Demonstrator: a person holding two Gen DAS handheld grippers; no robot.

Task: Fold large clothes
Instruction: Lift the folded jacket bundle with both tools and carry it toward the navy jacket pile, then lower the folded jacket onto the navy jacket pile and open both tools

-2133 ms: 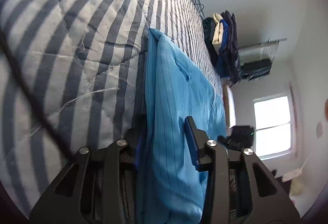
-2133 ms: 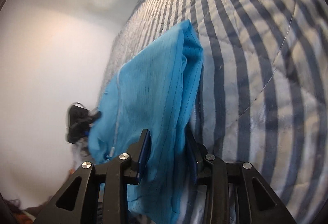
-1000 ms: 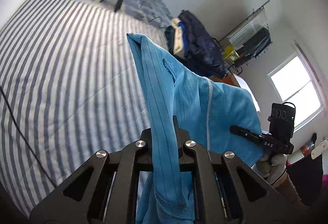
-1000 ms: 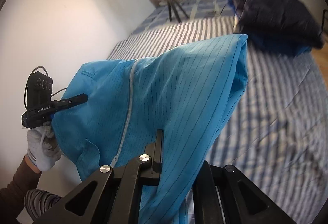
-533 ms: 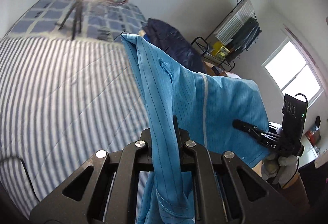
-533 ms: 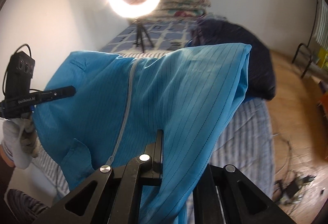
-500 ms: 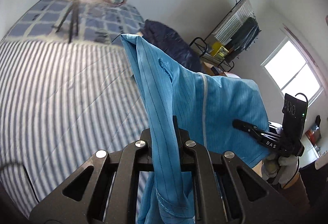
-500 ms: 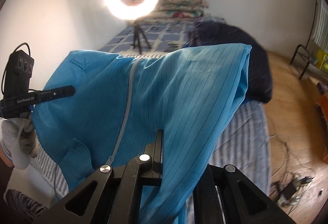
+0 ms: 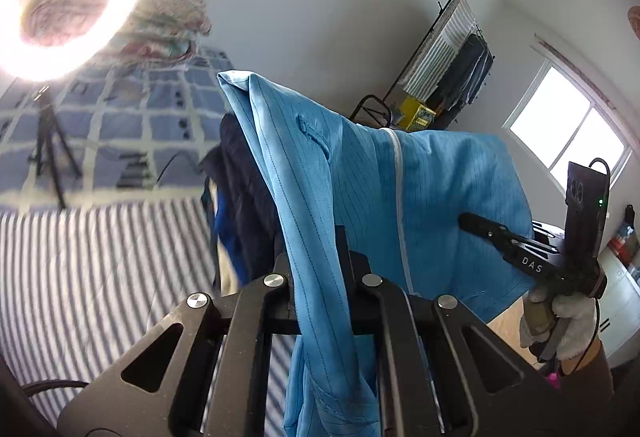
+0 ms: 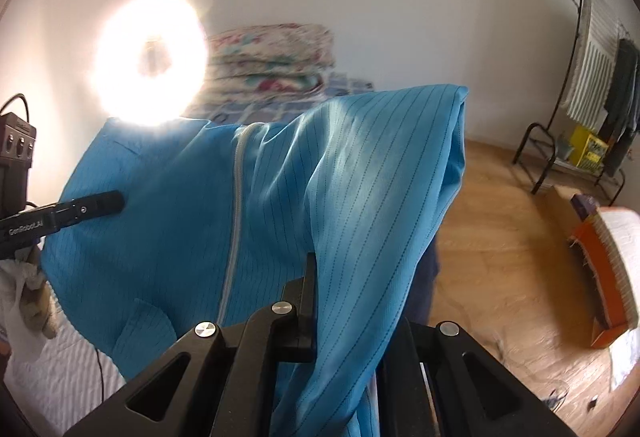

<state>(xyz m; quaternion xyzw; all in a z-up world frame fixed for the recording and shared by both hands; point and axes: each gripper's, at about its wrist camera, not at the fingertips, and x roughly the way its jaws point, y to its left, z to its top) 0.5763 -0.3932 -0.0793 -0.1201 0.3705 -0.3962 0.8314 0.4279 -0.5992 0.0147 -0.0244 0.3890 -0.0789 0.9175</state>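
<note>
Garment handling is at the lift-and-spread step: a large blue zip-front jacket hangs in the air, stretched between the two tools and clear of the striped bed below it. The left tool is clamped on a gathered fold of the blue cloth, which runs up out of its narrow jaws to a raised corner and also drapes down in front of the frame. The right tool is likewise pinched on a bunched edge of the same jacket, cloth spilling over its jaws on both sides. Each wrist view also shows the other tool across the spread cloth, held in a white-gloved hand. The pale zip runs down the middle of the panel between the two grips, so the front looks roughly opened out, though one side sags lower and a pocket flap hangs loose near the bottom.

Judging from this, the jacket is aired out but no fold has yet been made. The next move probably calls for lowering it flat onto the striped bed, toward the near edge and away from the dark clothes heaped farther up, keeping both grips level and the cloth taut so it lands without creases. Both grips need to hold until the cloth is down.
</note>
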